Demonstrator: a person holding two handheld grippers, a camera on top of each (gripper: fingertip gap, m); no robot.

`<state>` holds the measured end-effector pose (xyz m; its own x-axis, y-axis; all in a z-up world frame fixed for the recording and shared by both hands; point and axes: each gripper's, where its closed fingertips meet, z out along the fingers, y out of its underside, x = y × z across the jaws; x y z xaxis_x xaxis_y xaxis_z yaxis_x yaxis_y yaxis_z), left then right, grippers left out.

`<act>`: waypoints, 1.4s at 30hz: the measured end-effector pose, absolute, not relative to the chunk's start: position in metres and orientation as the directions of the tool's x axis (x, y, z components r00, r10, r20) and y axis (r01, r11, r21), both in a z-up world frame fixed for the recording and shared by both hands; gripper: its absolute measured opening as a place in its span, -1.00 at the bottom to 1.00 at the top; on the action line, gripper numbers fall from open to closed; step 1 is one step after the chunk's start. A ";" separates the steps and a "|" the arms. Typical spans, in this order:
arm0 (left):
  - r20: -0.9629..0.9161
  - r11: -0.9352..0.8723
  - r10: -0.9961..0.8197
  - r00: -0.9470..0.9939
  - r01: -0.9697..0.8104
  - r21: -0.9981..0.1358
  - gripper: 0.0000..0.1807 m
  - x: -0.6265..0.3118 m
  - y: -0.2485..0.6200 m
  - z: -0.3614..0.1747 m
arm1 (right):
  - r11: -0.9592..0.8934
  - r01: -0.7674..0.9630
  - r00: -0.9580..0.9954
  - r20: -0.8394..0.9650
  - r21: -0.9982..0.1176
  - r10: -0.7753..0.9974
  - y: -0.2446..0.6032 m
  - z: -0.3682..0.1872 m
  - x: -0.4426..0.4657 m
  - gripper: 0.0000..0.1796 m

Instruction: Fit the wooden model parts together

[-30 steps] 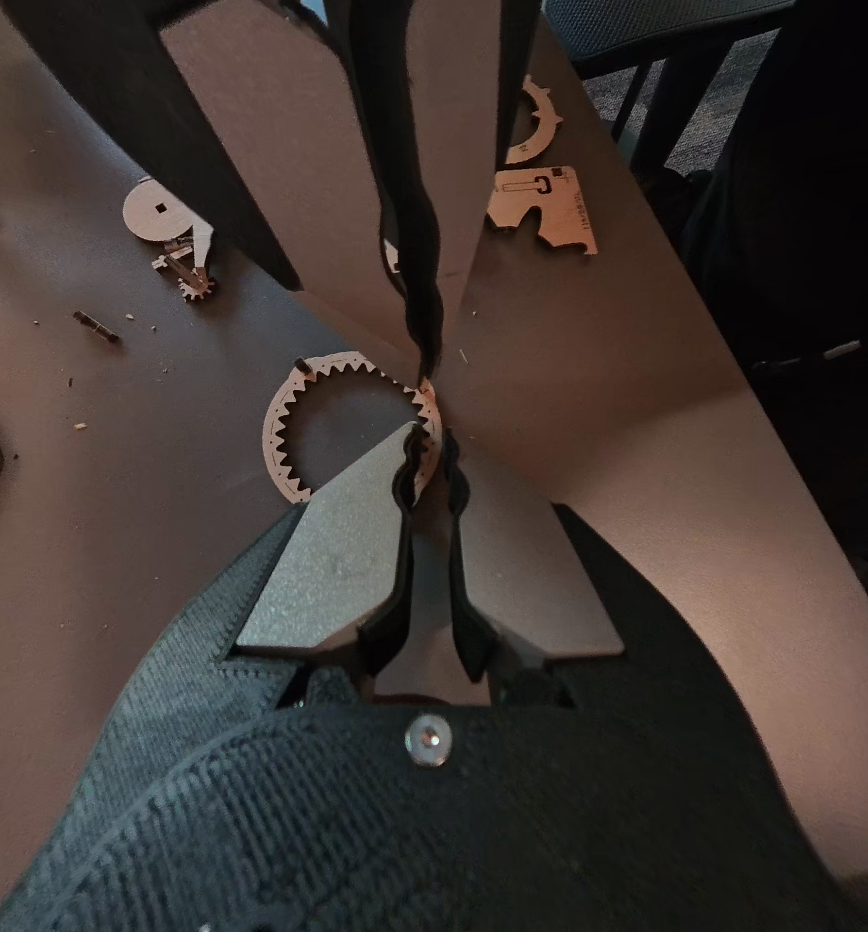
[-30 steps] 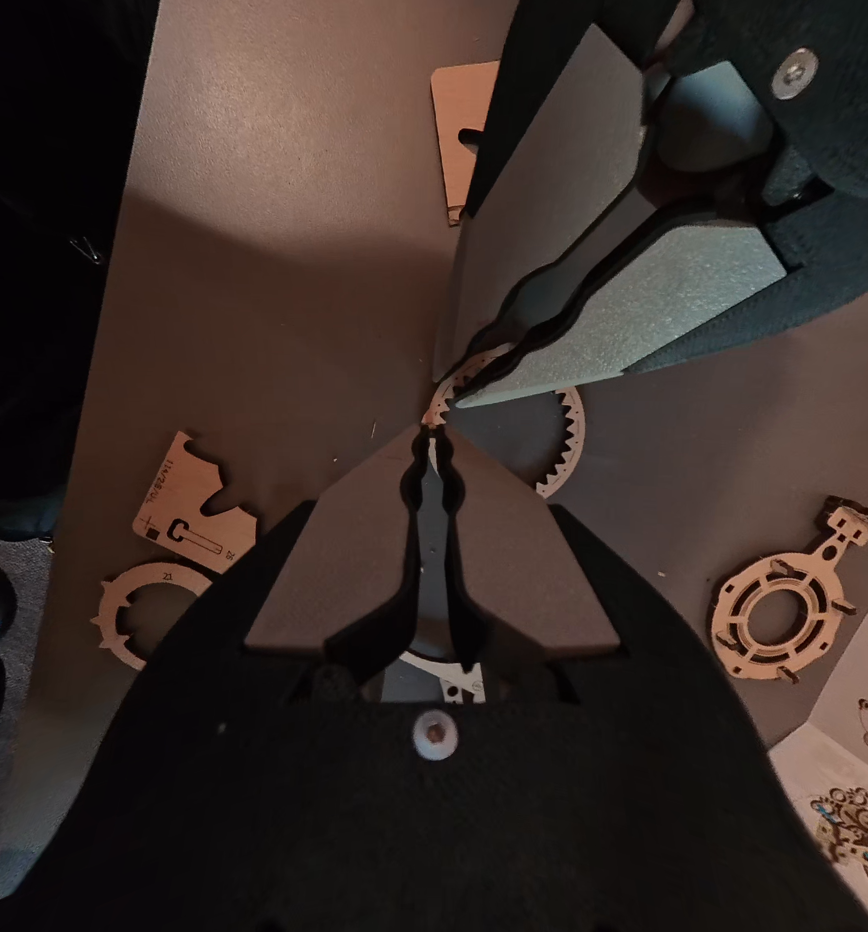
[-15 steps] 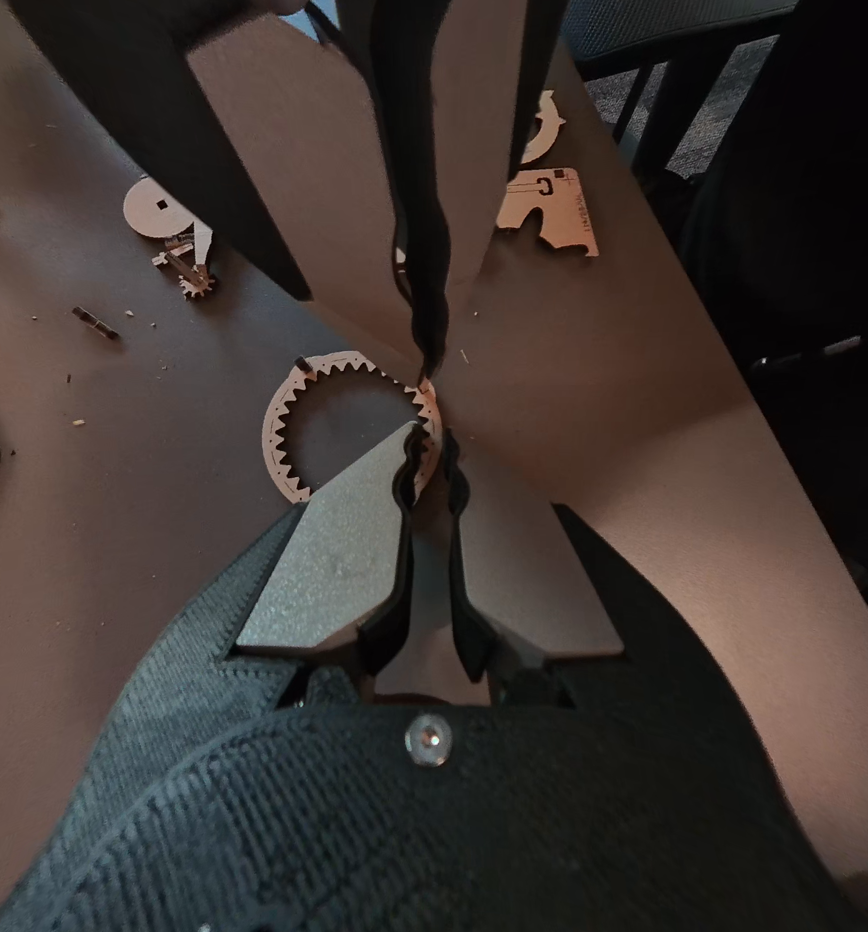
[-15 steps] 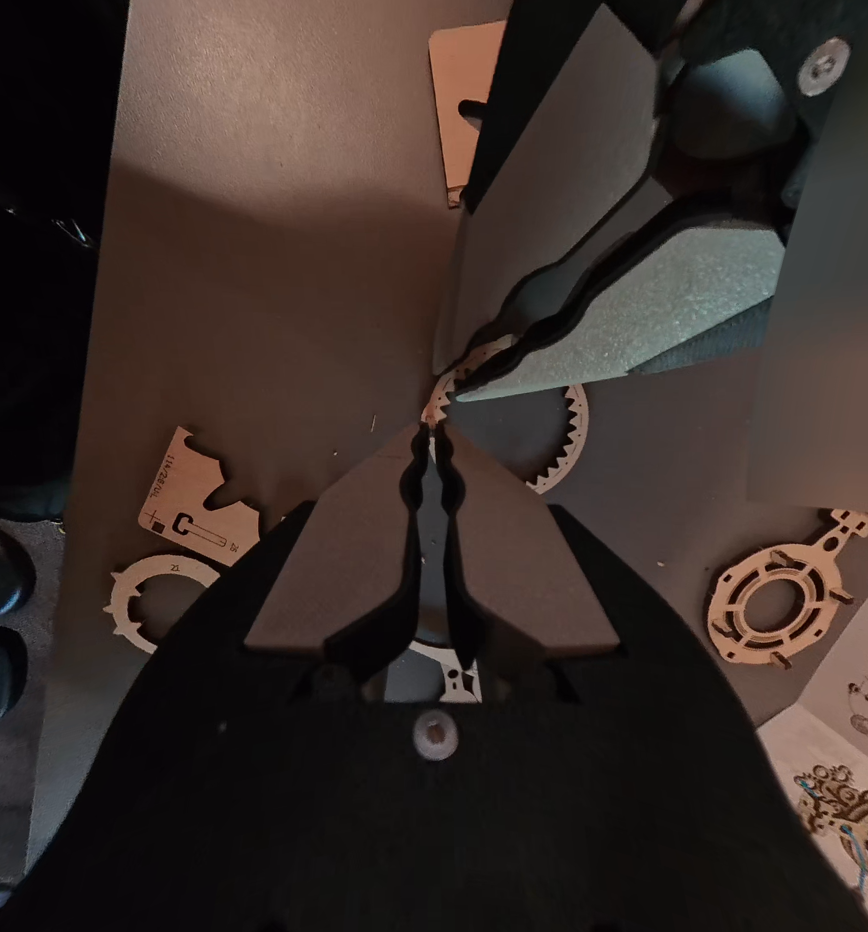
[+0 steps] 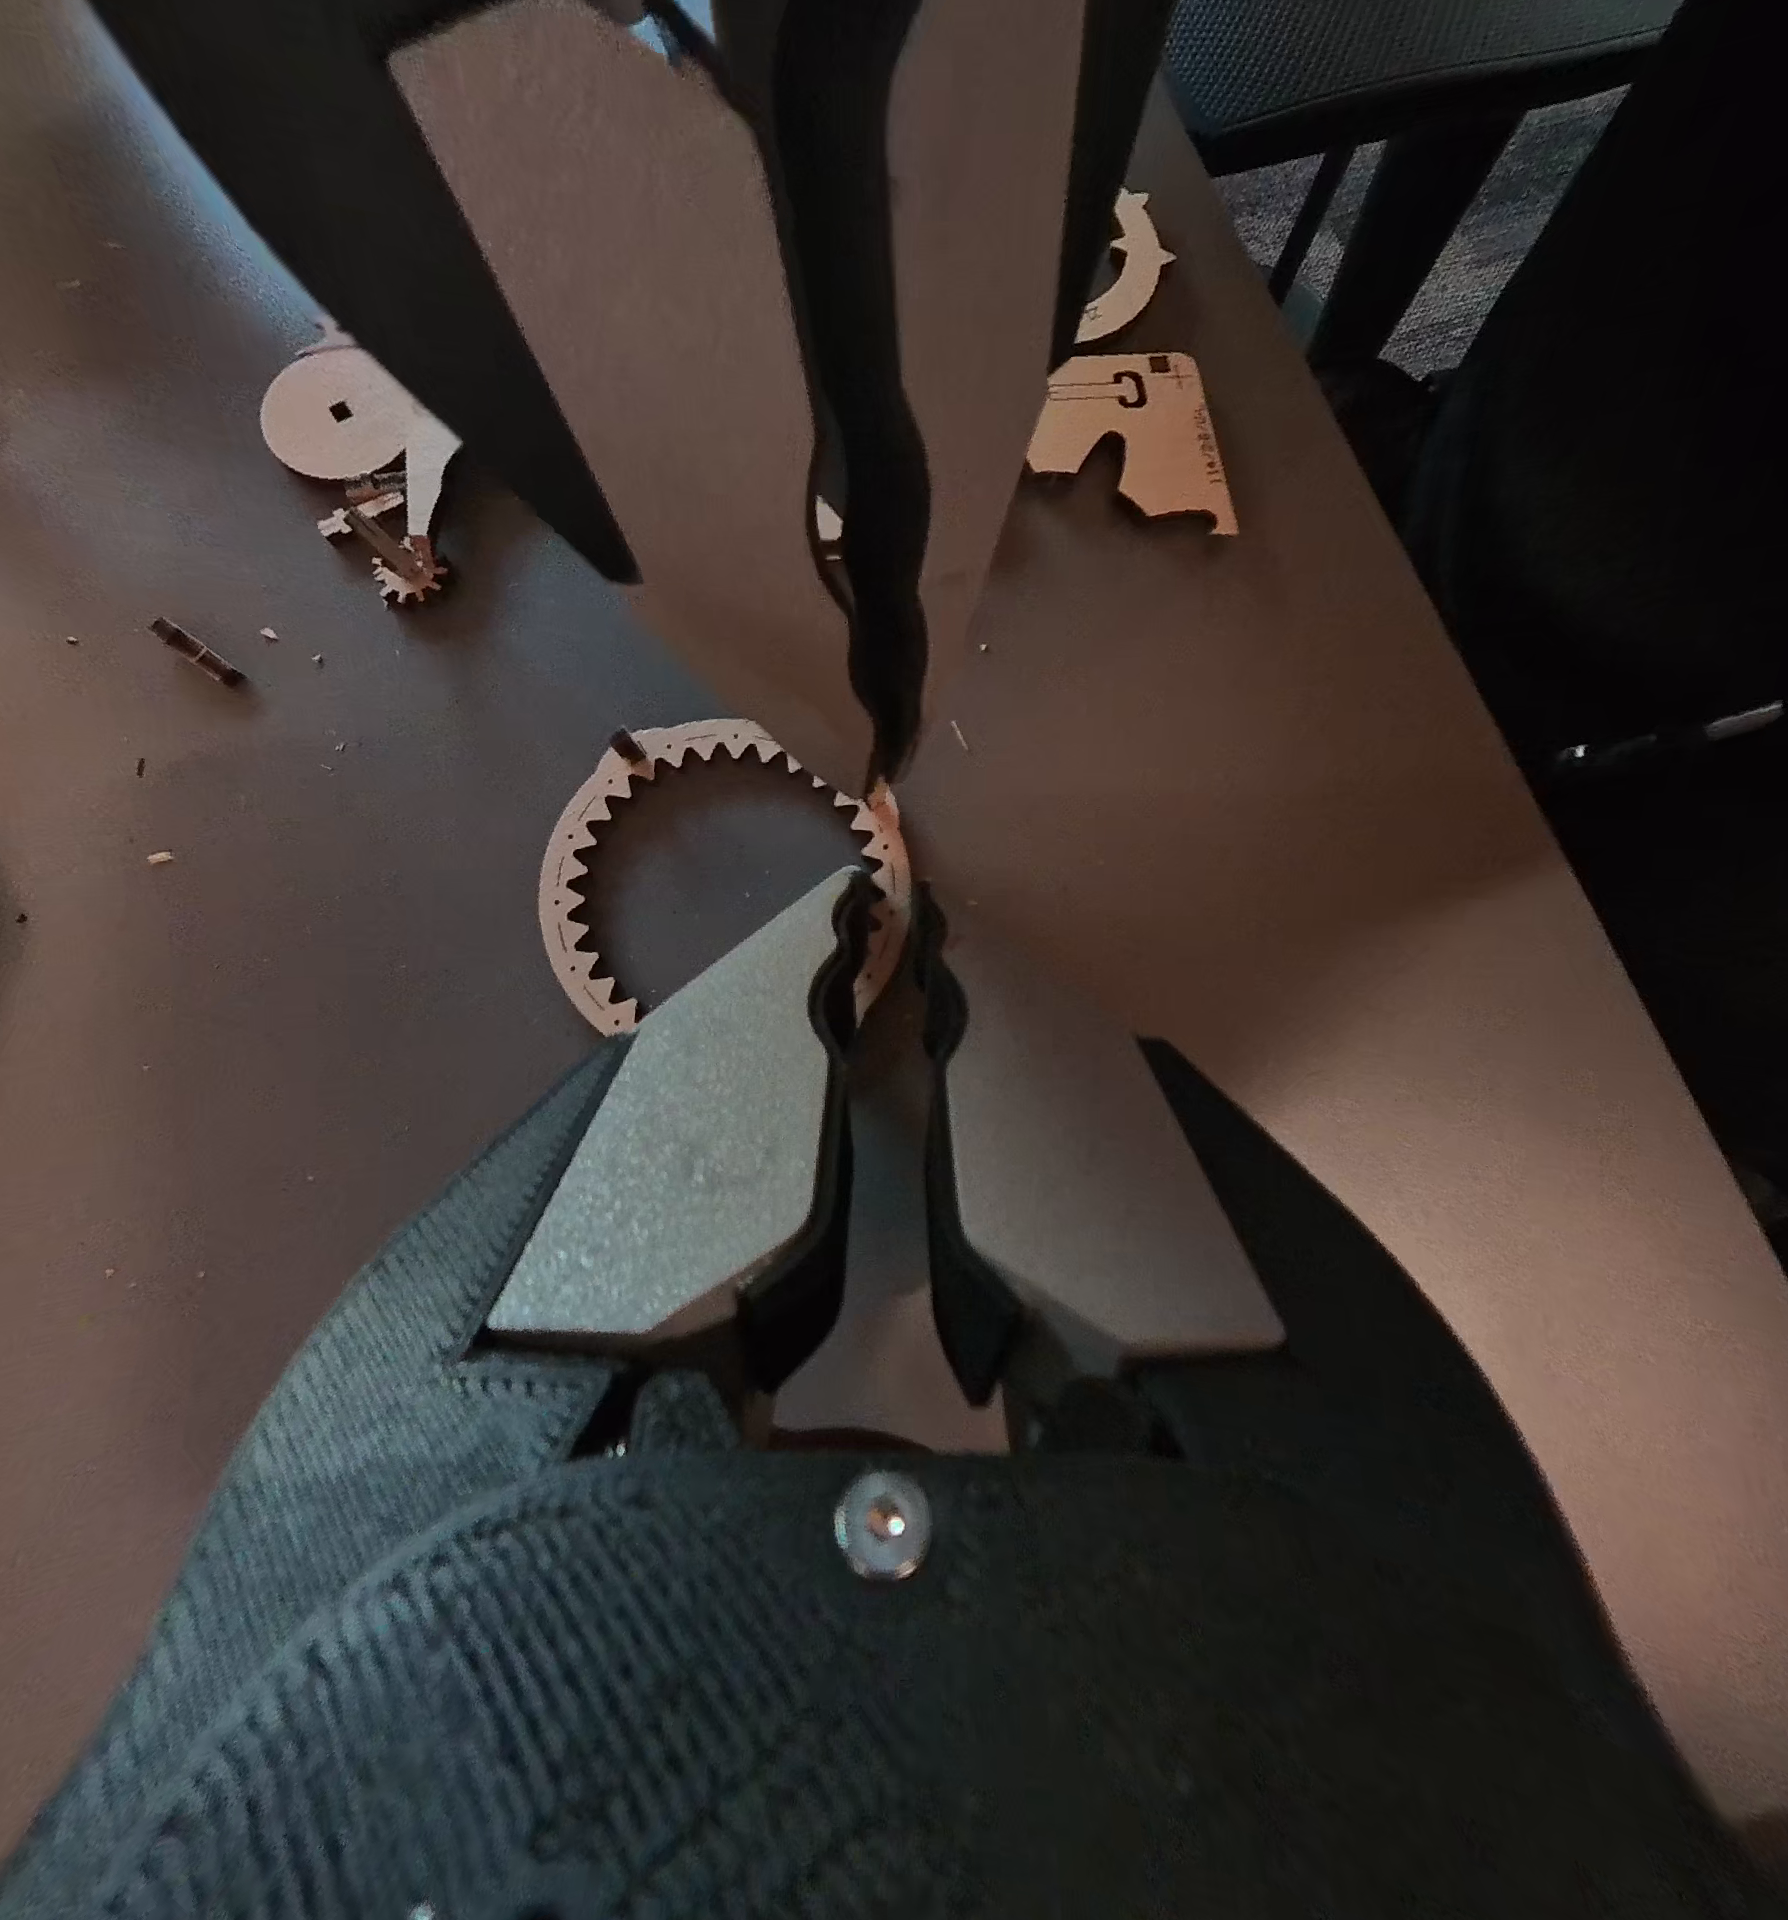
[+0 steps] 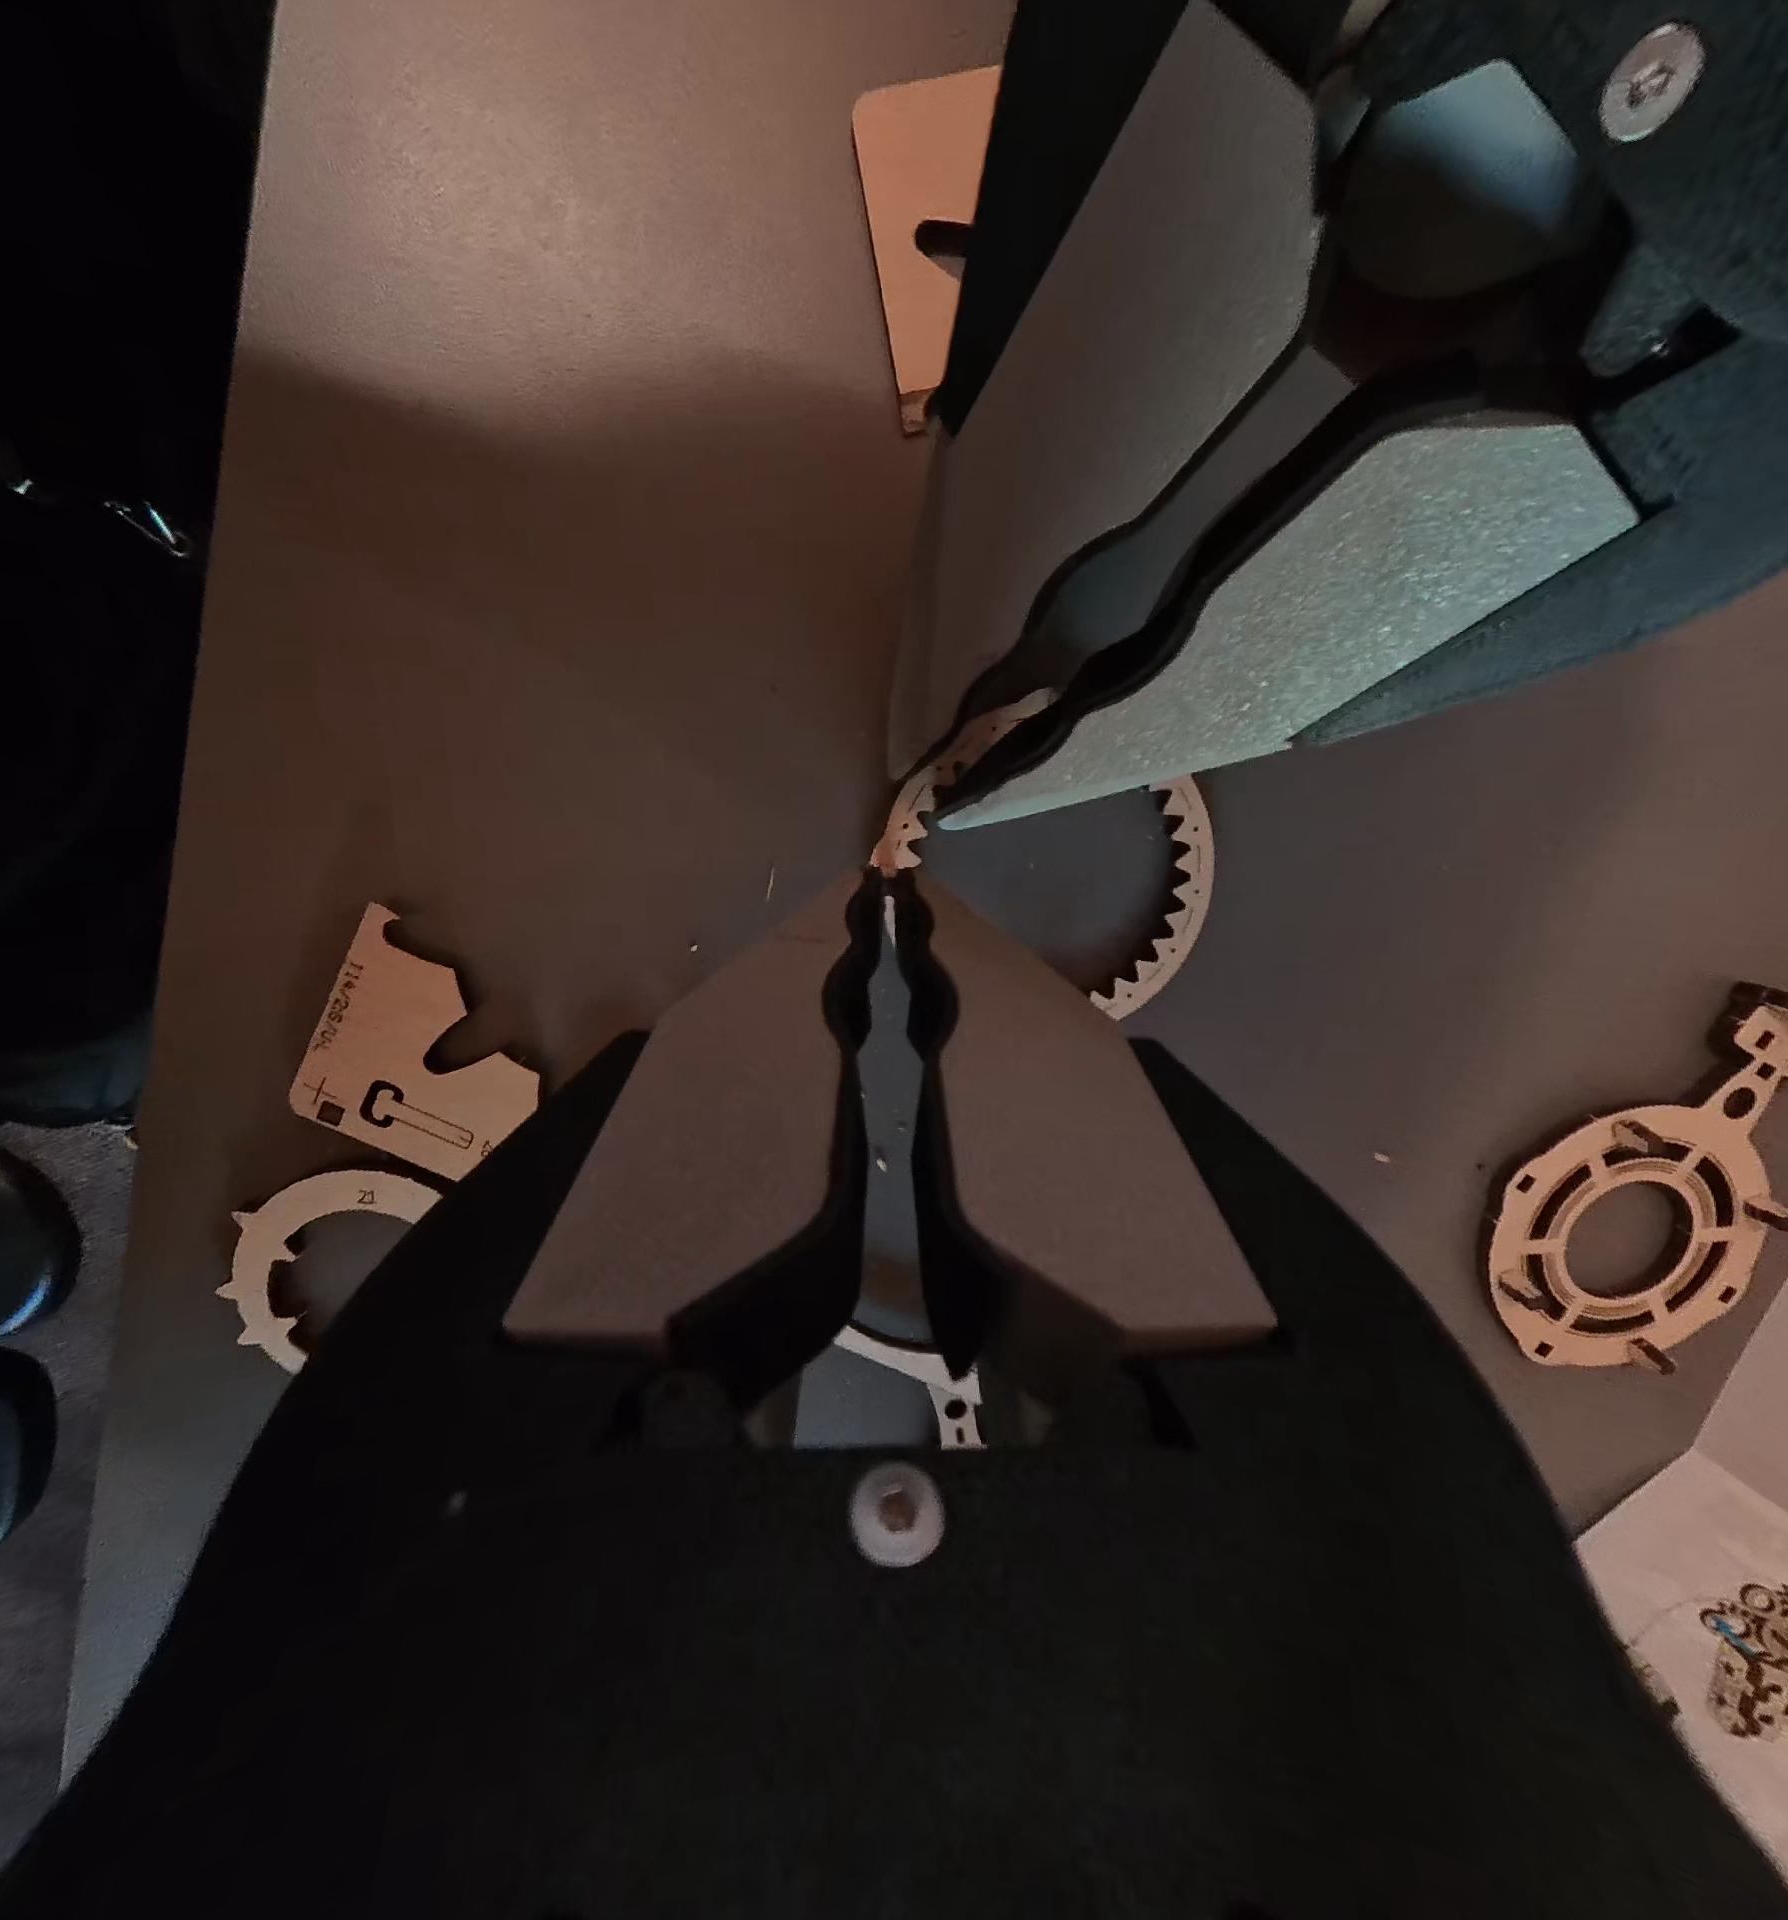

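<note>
1. Little has shifted since the earlier frames: both grippers stay at the same spot on the toothed ring (image 5: pixel 599 831), and the ring lies where it did on the bench (image 5: pixel 246 1091).
2. Left gripper (image 5: pixel 890 899): its fingers are clenched on the ring's rim, one inside the ring, one outside.
3. Right gripper (image 6: pixel 888 878): its fingers are closed on a small pale sliver at their tips, which touches the ring's rim next to the left gripper's hold; what the sliver is cannot be told.
4. The ring has inward teeth and one dark peg (image 5: pixel 625 750) standing on its far rim.
5. Around it, in the left wrist view: a disc with a square hole (image 5: pixel 334 421), a small gear on a shaft (image 5: pixel 407 577) and a loose dark stick (image 5: pixel 194 655).
6. In the right wrist view: a spiked ring (image 6: pixel 277 1278), a flat notched card (image 6: pixel 402 1049) with printed marks, a slotted board (image 6: pixel 921 218) partly hidden behind the left gripper, a spoked round assembly (image 6: pixel 1638 1236) and a printed sheet (image 6: pixel 1763 1621) at the bench corner.
7. Count: two grippers, two open rings, one card, one assembly.
</note>
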<state>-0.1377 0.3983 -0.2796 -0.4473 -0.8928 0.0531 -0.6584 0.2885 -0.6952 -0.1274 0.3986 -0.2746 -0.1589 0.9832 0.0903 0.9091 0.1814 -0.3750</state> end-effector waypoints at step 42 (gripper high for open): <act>0.069 0.266 -0.900 -0.431 -0.667 -0.696 -0.94 -0.137 0.398 -0.280 | 0.181 0.865 -0.189 0.032 -0.468 0.982 0.399 -0.277 -0.128 -1.00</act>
<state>-0.1371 0.3982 -0.2798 -0.4309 -0.8997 0.0695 -0.6674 0.2659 -0.6956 -0.1282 0.3986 -0.2767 -0.1887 0.9815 0.0318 0.8651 0.1814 -0.4677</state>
